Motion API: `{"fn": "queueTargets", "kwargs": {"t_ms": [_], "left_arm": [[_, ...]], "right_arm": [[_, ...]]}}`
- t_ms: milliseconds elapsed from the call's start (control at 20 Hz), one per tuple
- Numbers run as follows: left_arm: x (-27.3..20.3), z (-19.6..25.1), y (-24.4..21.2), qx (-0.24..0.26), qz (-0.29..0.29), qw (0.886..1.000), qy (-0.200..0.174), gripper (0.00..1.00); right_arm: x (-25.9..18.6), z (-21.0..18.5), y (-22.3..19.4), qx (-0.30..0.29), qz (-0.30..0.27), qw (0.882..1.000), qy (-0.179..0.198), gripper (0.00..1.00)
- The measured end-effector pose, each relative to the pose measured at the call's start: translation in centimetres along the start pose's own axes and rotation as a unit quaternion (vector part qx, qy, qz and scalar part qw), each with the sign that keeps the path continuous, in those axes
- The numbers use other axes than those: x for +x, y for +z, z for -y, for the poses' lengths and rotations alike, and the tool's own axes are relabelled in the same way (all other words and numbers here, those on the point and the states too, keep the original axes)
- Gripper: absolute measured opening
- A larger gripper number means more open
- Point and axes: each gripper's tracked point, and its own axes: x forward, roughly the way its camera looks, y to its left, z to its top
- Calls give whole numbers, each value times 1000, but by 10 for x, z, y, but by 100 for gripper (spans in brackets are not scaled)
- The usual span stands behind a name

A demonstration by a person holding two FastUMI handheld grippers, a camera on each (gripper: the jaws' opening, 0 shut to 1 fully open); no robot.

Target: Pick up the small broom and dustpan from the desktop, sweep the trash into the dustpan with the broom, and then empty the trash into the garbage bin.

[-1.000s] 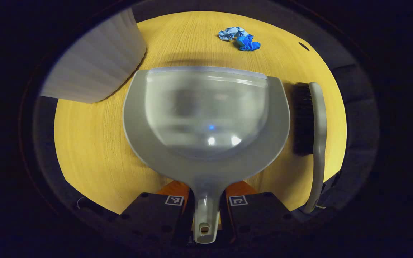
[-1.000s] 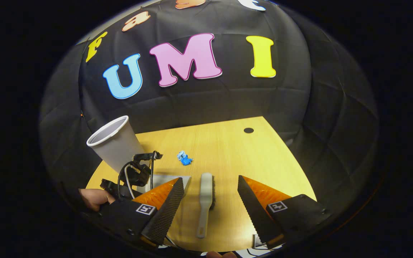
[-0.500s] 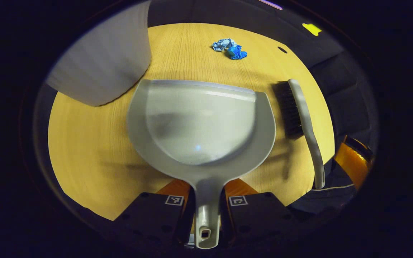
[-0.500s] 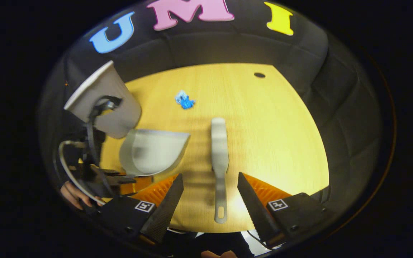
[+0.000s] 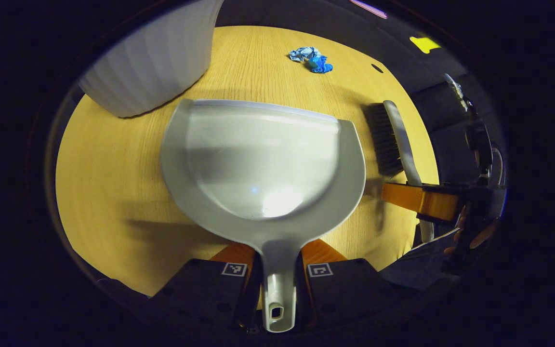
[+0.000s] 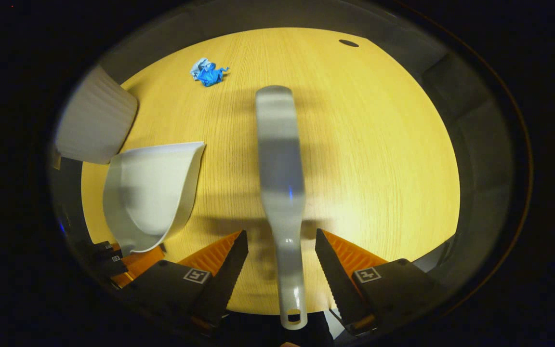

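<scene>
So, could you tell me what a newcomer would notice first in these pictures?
The big grey plastic dustpan dominates the left gripper view, its handle clamped between the left gripper fingers. The right gripper straddles the grey-handled small broom, fingers apart. A crumpled blue paper scrap lies far back on the yellow wooden desktop.

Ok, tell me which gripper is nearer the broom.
Right. The right gripper straddles the broom handle, fingers open on either side. The left gripper is beside it, shut on the dustpan handle.

No readable words, numbers, brands or signs stand on anything here.
</scene>
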Motion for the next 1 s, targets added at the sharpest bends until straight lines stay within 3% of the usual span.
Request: {"fn": "queueTargets", "kwargs": {"t_ms": [100,150,200,250,350,400,600,650,700,750,800,1000], "left_arm": [[-1,0,-1,-1,-2,1000,-1,30],[0,0,0,0,-3,1000,0,30],[0,1,1,-1,-3,1000,-1,30],[0,0,-1,-1,-3,1000,-1,30],[-1,0,-1,-3,-5,1000,-1,30],[-1,0,-2,-2,-7,1000,0,30],[0,-1,2,23,-16,1000,5,29],[-3,-4,4,36,-18,999,8,29],[-6,-7,6,48,-19,999,11,29],[-10,-8,12,65,-17,998,14,29],[-15,-11,17,88,-13,996,19,29],[-18,-26,35,146,-34,988,32,30]], "right_arm": [[7,-1,-3,-10,-20,1000,-4,73],[10,-2,-3,-13,-26,1000,-4,77],[11,-6,-3,-11,-32,999,3,55],[12,-8,-3,-12,-36,999,7,44],[12,-5,2,-7,-44,999,3,39],[10,-5,4,-7,-49,999,6,32],[8,2,16,-42,-47,998,16,26],[6,7,24,-58,-45,997,12,19],[3,11,36,-71,-37,997,10,27],[-2,13,53,-79,-27,996,11,19],[-6,14,71,-84,-16,996,15,27],[-7,21,146,-120,11,993,8,26]]}}
